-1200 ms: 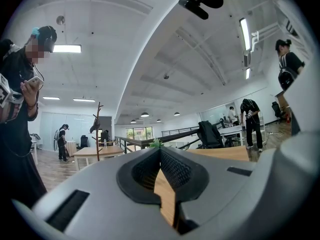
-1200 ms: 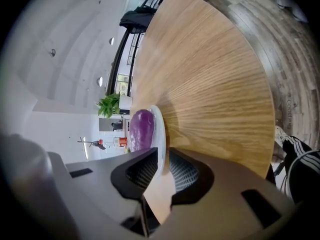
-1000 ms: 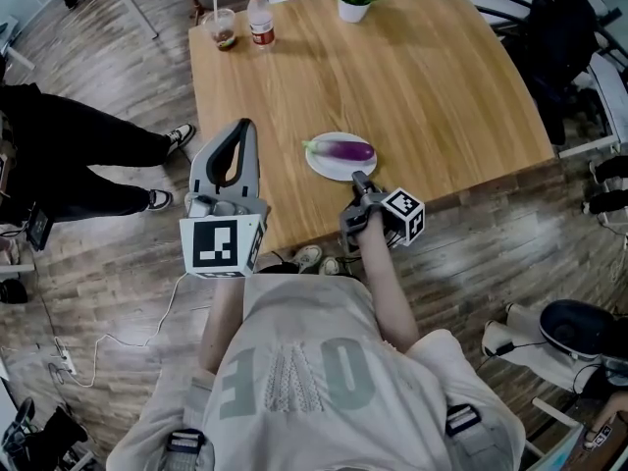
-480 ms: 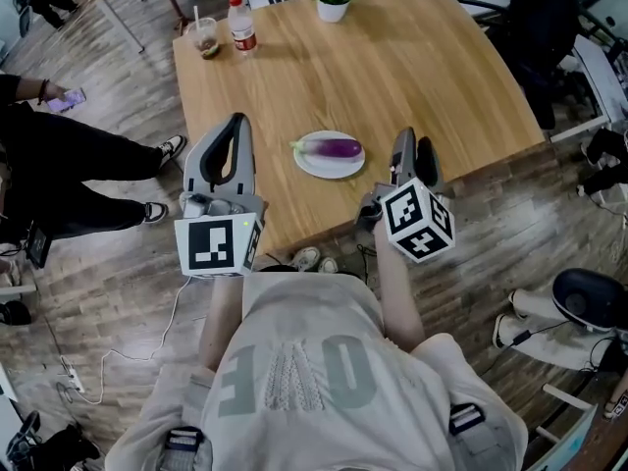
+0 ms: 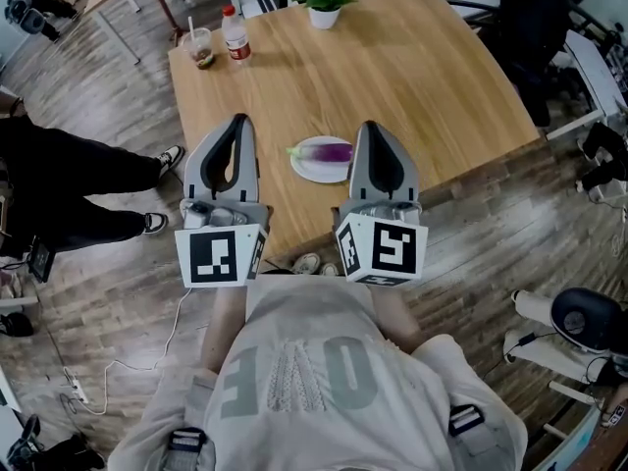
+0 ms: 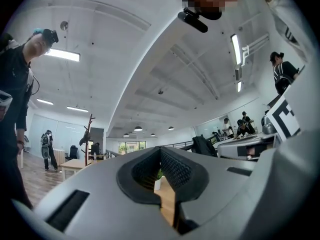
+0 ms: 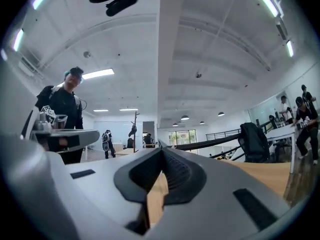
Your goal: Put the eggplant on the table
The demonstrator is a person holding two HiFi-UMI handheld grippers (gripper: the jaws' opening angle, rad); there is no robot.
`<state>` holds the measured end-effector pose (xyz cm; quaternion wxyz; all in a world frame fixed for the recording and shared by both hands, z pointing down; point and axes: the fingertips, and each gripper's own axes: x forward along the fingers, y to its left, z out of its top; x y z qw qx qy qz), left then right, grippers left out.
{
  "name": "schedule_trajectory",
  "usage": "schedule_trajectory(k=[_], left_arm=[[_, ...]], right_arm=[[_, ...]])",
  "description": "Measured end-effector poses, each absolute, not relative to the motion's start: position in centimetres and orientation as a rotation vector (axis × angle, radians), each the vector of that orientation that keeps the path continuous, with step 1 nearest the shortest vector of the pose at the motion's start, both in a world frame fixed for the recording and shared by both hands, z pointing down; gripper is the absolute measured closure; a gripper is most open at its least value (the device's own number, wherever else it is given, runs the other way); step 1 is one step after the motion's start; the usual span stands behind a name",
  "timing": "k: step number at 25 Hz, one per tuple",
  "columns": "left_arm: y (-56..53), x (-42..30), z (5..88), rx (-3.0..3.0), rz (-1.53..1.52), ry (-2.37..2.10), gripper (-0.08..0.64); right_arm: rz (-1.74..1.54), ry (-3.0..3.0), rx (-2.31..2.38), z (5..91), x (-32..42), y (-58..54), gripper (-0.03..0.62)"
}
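Note:
A purple eggplant (image 5: 331, 151) lies on a white plate (image 5: 304, 168) near the front edge of the wooden table (image 5: 412, 67). Both grippers hang in the air in front of that edge, side by side, pointing across the table. My left gripper (image 5: 240, 122) is shut and empty, to the left of the plate. My right gripper (image 5: 371, 128) stands just right of the plate; its jaws have just closed with nothing between them. In the left gripper view the left gripper's (image 6: 160, 149) jaws meet at the tip. The right gripper's (image 7: 161, 149) jaws do the same in its own view.
At the table's far edge stand a potted plant (image 5: 322, 13), a bottle (image 5: 234, 35) and a cup with a straw (image 5: 199, 49). A person in black (image 5: 59, 180) stands at the left. A dark jacket (image 5: 535, 27) hangs beyond the right corner.
My right gripper has risen from below the table's front edge, rolled upright and closed, and is now level with the left one. My left gripper rose a little.

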<state>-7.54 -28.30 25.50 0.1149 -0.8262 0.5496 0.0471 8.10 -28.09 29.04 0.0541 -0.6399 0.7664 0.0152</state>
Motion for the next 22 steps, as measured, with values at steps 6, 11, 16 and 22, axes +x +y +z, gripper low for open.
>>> schedule_trajectory(k=[6, 11, 16, 22], left_arm=[[-27.8, -7.5, 25.0, -2.414, 0.146, 1.611, 0.551], [-27.5, -7.6, 25.0, -2.402, 0.146, 1.616, 0.551], [-27.5, -7.8, 25.1, -2.391, 0.139, 1.625, 0.551], [-27.5, -8.0, 24.8, -2.382, 0.135, 1.63, 0.551]], right_arm=[[0.152, 2.414, -1.925, 28.6, 6.3, -27.3, 0.574], [0.183, 2.453, -1.885, 28.6, 5.6, -27.2, 0.574], [0.167, 2.464, -1.883, 29.0, 5.6, -27.4, 0.574], [0.138, 2.463, -1.892, 29.1, 5.6, -27.4, 0.574]])
